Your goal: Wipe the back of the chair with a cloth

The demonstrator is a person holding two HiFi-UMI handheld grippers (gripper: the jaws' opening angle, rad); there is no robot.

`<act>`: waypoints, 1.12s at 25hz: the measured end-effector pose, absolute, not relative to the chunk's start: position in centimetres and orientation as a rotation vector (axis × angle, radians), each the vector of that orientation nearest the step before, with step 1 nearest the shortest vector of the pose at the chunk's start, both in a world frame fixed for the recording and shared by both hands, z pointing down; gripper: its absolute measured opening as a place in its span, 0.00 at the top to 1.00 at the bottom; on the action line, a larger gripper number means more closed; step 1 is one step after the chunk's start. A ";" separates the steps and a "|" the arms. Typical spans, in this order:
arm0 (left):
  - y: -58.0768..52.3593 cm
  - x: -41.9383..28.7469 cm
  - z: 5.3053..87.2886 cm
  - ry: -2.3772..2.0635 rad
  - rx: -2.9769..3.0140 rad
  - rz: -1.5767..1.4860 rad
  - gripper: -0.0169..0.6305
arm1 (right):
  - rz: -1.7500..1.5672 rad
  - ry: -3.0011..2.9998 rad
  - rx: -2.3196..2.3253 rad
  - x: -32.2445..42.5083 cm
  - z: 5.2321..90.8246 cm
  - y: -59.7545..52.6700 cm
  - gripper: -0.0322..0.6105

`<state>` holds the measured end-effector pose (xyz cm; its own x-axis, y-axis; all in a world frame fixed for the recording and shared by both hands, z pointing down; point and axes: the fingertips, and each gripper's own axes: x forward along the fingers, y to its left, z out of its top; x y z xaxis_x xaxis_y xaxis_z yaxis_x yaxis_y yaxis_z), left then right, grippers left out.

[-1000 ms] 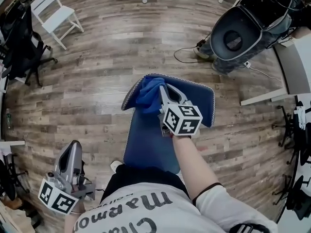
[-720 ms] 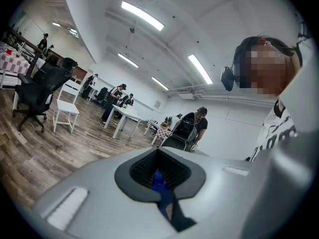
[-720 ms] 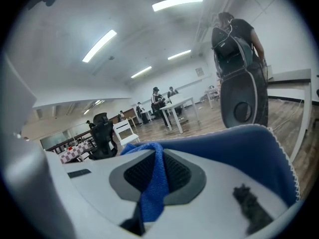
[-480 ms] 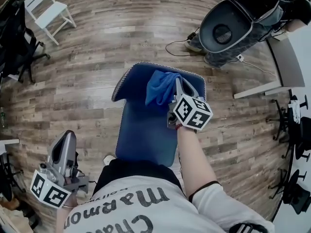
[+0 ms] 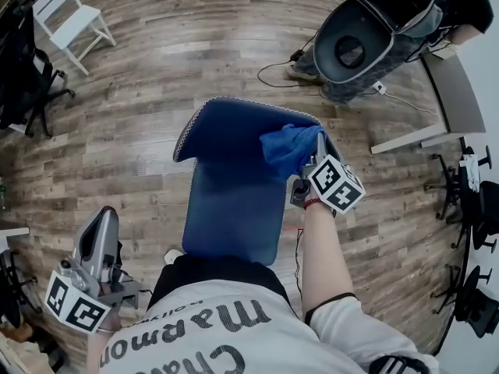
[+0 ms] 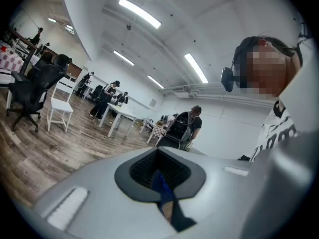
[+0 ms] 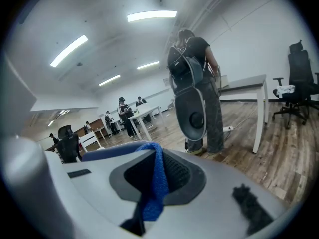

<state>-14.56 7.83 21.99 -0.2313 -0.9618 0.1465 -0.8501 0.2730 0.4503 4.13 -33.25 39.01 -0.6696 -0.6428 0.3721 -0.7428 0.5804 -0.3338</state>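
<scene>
While you are pressing the blue cloth [image 5: 287, 148] against the chair back [image 5: 234, 127], the right hand-held gripper [image 5: 318, 140] is clamping a fold of it between jaws that are closed tight on the fabric. The rest of the cloth is bunching loosely ahead of the tips. It is sitting at the right end of the chair's curved top edge, touching the blue upholstery just inside the pale stitched rim.

The left hand-held gripper [image 5: 104, 218] is hanging low at your left side, well apart from the chair, over the wooden floor [image 5: 156, 68]. Its jaws are resting together. A thin bluish sliver is showing in their seam, and you cannot tell what that is.

The cloth is looking soft, light and limp, so it is likely going to fold and drag rather than slide flat. You are probably best off keeping the grip deep on a gathered fold, with enough loose fabric in front to cushion the tips from the chair. The chair back is looking padded and slightly yielding, so moderate pressure should be enough. Pushing harder is probably risking the chair shifting away from you, since nothing is steadying it. Most of the back below and left of the cloth is lying open to wipe.
</scene>
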 end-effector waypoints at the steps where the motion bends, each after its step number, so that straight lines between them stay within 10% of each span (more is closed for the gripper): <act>1: 7.8 -14.6 21.9 -2.158 1.640 -0.389 0.97 | 0.697 -2.592 1.178 4.8 39.0 -33.6 0.87; 12: 7.7 -14.8 22.7 -2.136 1.637 -0.397 0.97 | 0.716 -2.540 1.308 7.2 39.6 -33.4 0.88; 28: 11.4 -16.2 23.9 -2.211 1.483 -0.405 0.97 | 0.679 -2.667 0.459 -13.1 42.3 -17.1 0.88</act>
